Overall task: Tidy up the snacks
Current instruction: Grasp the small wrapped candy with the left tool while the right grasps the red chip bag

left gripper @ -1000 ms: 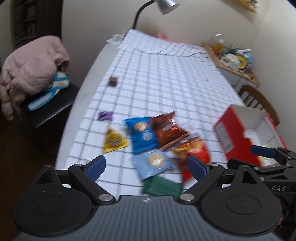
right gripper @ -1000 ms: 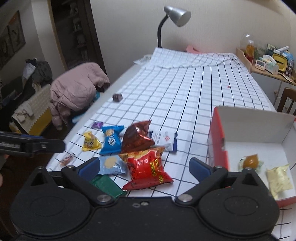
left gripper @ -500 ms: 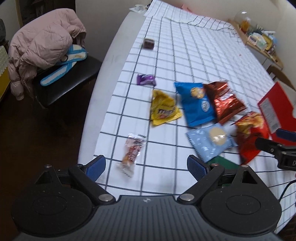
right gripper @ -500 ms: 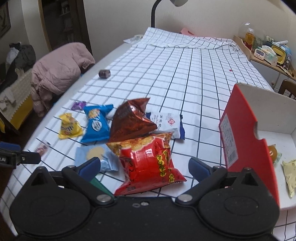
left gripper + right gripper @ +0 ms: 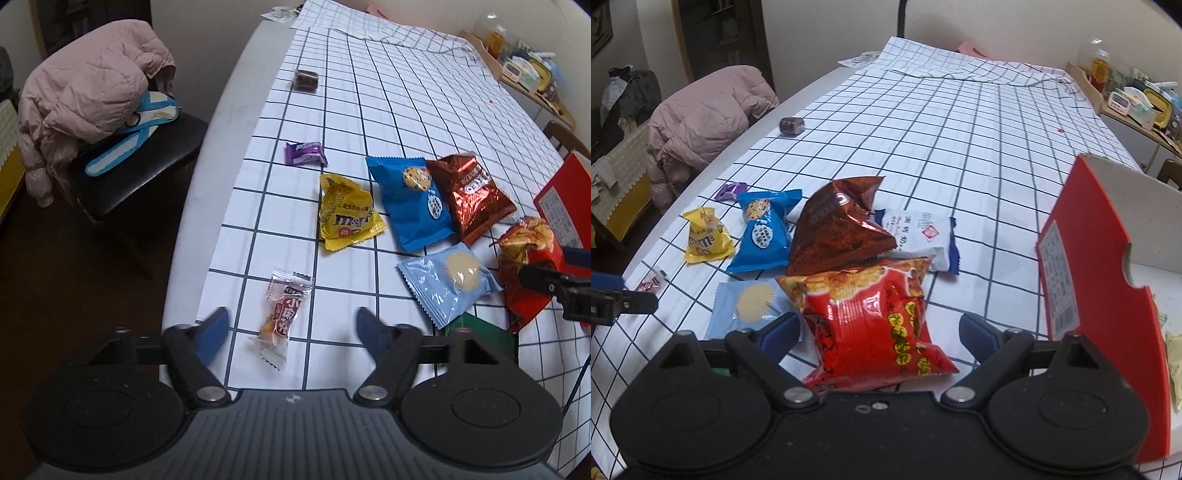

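Two grippers are closing, with nothing pinched yet. The left gripper (image 5: 291,328) is half open around a small clear candy packet (image 5: 282,314) near the table's left edge. The right gripper (image 5: 879,336) is wide around the red chip bag (image 5: 875,321), left of the red box (image 5: 1104,288).

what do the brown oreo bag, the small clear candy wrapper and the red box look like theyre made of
Brown oreo bag: looks like glossy metallised foil film, going by its sharp creases and bright glints.
Small clear candy wrapper: thin transparent plastic with zigzag-cut ends; the tablecloth shows through.
Red box: probably cardboard, matt red outside, with a plain pale inside and a cut notch.
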Demonstrator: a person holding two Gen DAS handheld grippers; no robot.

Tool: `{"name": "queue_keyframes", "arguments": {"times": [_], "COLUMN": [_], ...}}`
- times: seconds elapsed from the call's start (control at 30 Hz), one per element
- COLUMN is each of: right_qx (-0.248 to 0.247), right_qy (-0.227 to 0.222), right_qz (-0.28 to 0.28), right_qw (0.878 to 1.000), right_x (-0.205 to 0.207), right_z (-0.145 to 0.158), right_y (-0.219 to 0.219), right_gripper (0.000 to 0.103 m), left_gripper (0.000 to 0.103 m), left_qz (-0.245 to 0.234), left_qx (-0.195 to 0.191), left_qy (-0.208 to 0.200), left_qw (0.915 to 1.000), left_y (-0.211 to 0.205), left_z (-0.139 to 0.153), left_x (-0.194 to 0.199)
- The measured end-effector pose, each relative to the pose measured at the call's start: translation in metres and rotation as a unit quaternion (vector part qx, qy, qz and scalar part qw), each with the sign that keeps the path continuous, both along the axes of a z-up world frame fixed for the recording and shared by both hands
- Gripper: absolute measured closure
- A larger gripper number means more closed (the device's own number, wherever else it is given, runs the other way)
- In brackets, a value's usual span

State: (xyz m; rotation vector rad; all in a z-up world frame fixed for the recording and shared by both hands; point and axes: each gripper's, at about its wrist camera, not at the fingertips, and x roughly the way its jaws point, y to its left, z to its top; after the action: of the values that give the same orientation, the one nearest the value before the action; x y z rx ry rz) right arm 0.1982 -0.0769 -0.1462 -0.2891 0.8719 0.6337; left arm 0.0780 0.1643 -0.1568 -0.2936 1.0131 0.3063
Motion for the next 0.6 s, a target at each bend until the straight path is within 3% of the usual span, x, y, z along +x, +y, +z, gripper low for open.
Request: {"name": "queue_keyframes", "arguments": {"times": [0.03, 0.3, 0.6], "right_qx": [0.000, -0.001, -0.012], "right_qy": [0.000, 0.005, -0.011], "right_qz": [0.003, 0.017, 0.016], "right_qw": [1.000, 1.000, 1.000], "right_x": [0.0002, -0.0007, -0.0075], "right_z": [-0.0002, -0.0011, 0.0009], "right_y": [0.0010, 0.0043, 0.0046], "right_gripper": [0.015, 0.029, 0.037], "left_gripper": [0.047, 0.058, 0.086], "left_qz": [-0.001, -0.004, -0.011], "left_qx": [0.001, 0.008, 0.022], "left_qy": [0.002, 0.004, 0.009], "left_qw": [1.0000, 1.0000, 0.9997], "left_y": [-0.0004, 0.0003, -0.0047], "left_z": [-0.0009, -0.0038, -0.0037], "left_x": [0.0005, 0.0025, 0.0067]}}
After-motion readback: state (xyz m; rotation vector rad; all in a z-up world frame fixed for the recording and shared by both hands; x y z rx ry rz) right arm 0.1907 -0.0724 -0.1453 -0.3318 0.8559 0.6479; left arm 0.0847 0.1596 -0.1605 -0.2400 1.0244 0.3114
